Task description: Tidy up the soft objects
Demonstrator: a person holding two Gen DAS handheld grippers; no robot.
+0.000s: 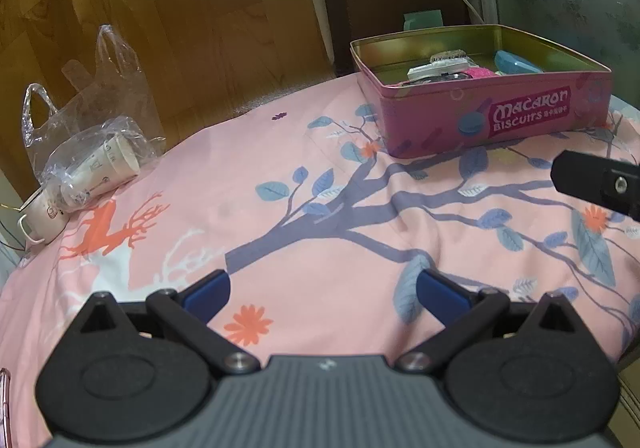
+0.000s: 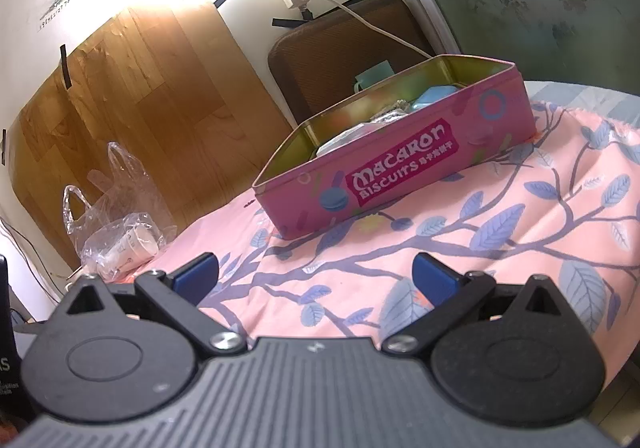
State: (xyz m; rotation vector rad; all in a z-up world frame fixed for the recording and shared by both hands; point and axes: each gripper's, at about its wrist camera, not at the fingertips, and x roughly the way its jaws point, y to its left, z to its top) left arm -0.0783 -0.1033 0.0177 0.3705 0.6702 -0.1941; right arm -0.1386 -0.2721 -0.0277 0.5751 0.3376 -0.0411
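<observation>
Left gripper [image 1: 324, 290]: we hold it low and level, blue fingers [image 1: 208, 294] spread wide, empty.
Right gripper [image 2: 316, 276]: we tilt it, fingers [image 2: 434, 276] apart, empty.

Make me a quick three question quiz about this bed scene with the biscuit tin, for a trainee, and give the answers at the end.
1. True or false: the left gripper is holding something.
2. What sits inside the clear plastic bag? A) paper cups B) socks C) a book
3. Fill in: the pink tin has no ____ on it, so its contents show.

Key:
1. False; both it and the right gripper are open over the pink floral bedsheet, with nothing between the fingers.
2. A; paper cups lie on their sides in the bag.
3. Lid.
</observation>
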